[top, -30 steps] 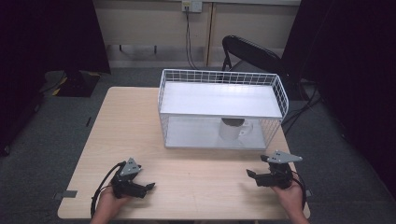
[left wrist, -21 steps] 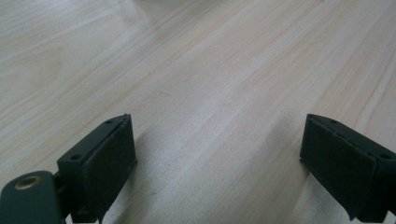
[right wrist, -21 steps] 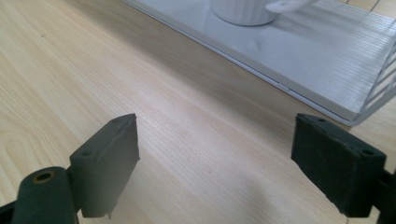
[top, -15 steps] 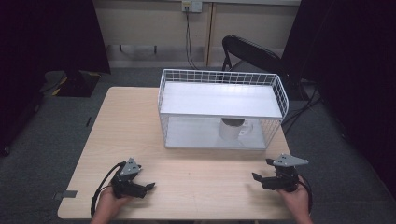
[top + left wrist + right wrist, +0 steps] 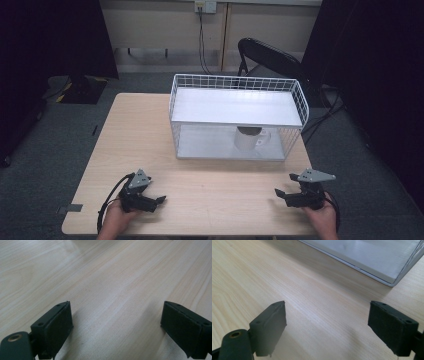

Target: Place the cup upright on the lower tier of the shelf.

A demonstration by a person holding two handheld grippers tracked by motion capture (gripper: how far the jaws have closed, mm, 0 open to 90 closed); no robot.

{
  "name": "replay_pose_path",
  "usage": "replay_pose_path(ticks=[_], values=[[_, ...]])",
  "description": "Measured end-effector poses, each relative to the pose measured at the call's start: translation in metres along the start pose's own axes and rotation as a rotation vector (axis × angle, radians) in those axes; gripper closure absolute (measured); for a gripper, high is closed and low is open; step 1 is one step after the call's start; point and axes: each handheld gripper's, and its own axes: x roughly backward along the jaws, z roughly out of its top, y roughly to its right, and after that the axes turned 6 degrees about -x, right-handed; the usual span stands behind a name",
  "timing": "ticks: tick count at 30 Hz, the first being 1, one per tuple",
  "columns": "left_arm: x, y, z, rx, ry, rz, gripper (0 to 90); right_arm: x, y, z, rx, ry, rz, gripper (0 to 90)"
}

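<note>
The left gripper point(image 5: 159, 200) is resting low at the near left of the table point(image 5: 125, 130), a hand point(image 5: 112, 220) holding it from behind; its jaws are standing wide apart with nothing between them, and in the left gripper view the left gripper point(image 5: 117, 325) is looking along bare wood grain; the right gripper point(image 5: 278, 193) is sitting at the near right edge, a hand point(image 5: 320, 217) gripping it, its jaws likewise spread and holding nothing; in the right gripper view the right gripper point(image 5: 327, 325) is facing bare table, with the corner of the rack point(image 5: 372, 262) lying ahead and to its right; the rack point(image 5: 235, 107), a white wire frame with two shelves, is standing well ahead of both grippers, nearer the right one; a white mug point(image 5: 248, 139) is sitting upright on the lower shelf under the upper one, toward the rack's right half, its handle pointing right, well apart from either gripper; a dark chair point(image 5: 270, 57) is standing beyond the table.
</note>
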Motion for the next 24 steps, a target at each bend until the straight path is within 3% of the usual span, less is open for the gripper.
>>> replay_pose_path(ticks=[11,24], values=[[0.0,0.0,0.0,0.0,-0.001,0.001,9.7,-0.001,0.002,-0.012,-0.006,-0.03,0.005,14.2],[0.0,0.0,0.0,0.001,0.0,0.001,9.7,-0.004,0.004,-0.022,0.028,-0.068,-0.009,13.8]])
